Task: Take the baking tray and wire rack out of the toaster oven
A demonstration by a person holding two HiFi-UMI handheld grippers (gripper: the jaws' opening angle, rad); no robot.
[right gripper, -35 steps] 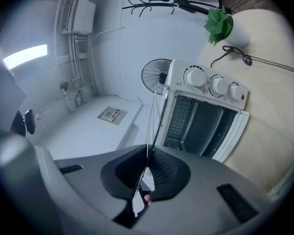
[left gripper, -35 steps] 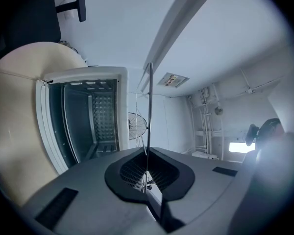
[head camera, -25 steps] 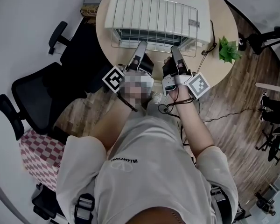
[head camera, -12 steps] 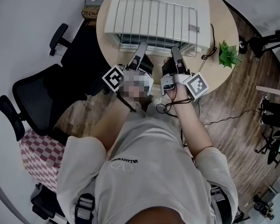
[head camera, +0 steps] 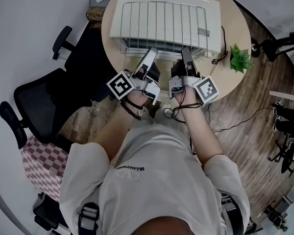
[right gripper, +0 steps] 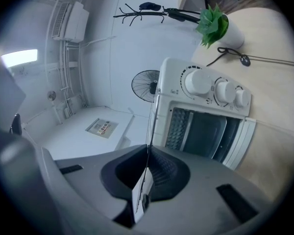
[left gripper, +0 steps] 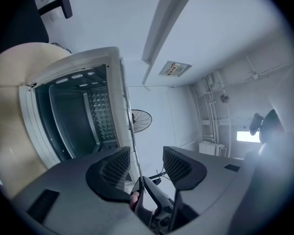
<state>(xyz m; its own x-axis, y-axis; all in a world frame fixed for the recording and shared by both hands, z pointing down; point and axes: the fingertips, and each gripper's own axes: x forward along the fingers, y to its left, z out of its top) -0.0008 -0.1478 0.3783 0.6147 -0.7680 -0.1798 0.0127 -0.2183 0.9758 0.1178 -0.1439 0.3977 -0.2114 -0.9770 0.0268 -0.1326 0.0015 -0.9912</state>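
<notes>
Two hand-held grippers meet at the near edge of a wire rack [head camera: 161, 21] that lies flat over the top of a white toaster oven [head camera: 213, 13] on a round tabletop [head camera: 237, 31].

The left hand-held gripper [head camera: 150, 51] is released. Its jaws have just been opening and now stand wide apart, with the rack's thin edge wire running between the pads, gripped by neither. The right hand-held gripper [head camera: 185, 50], just to its right, is clenched on that same near edge, the wire pinched between its closed pads.

The rack's near edge juts a little past the oven's front, toward the person. Whether the rack rests on the housing or is held just above it cannot be told.

Beneath it the oven door [right gripper: 240, 141] hangs open, and the baking tray [right gripper: 208, 133] sits inside the dark cavity, beside a row of control knobs [right gripper: 215, 89].

A small green potted plant [head camera: 240, 54] stands on the tabletop to the right of the oven. A black office chair [head camera: 34, 97] stands on the floor at the left, well apart from the oven.
</notes>
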